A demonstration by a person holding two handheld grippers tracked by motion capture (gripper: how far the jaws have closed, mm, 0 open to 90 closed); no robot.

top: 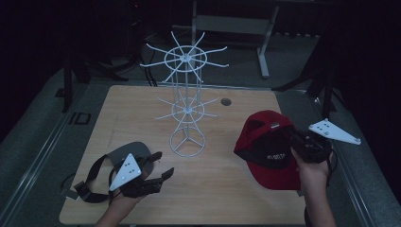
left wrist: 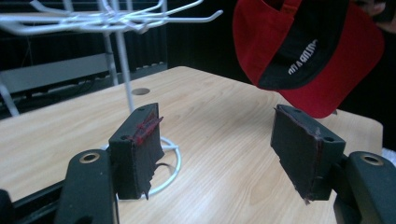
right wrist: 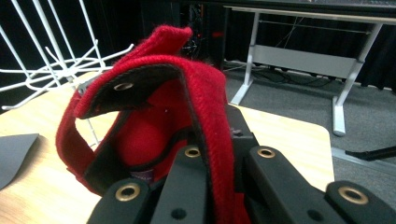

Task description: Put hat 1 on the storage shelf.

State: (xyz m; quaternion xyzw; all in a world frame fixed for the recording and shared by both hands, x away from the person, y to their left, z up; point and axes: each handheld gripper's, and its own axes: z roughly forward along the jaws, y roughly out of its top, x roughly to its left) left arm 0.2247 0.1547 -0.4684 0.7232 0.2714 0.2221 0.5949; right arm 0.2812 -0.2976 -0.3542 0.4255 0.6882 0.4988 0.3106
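Observation:
A red cap (top: 265,163) with a black underside hangs above the right side of the wooden table (top: 213,189). My right gripper (top: 297,141) is shut on its rear edge. In the right gripper view the red fabric (right wrist: 159,88) is pinched between the black jaws of the gripper (right wrist: 215,156). My left gripper (top: 163,163) stands open at the front left with nothing between its fingers. It is just right of a grey and black cap (top: 135,147) that lies on the table. The left gripper view has the open gripper (left wrist: 219,149) facing the red cap (left wrist: 308,46).
A white wire hook stand (top: 187,106) rises from the middle of the table, with its ring base (left wrist: 170,158) just behind my left jaws and its arms (right wrist: 51,65) left of the red cap. A metal frame (top: 236,23) stands on the floor beyond the table.

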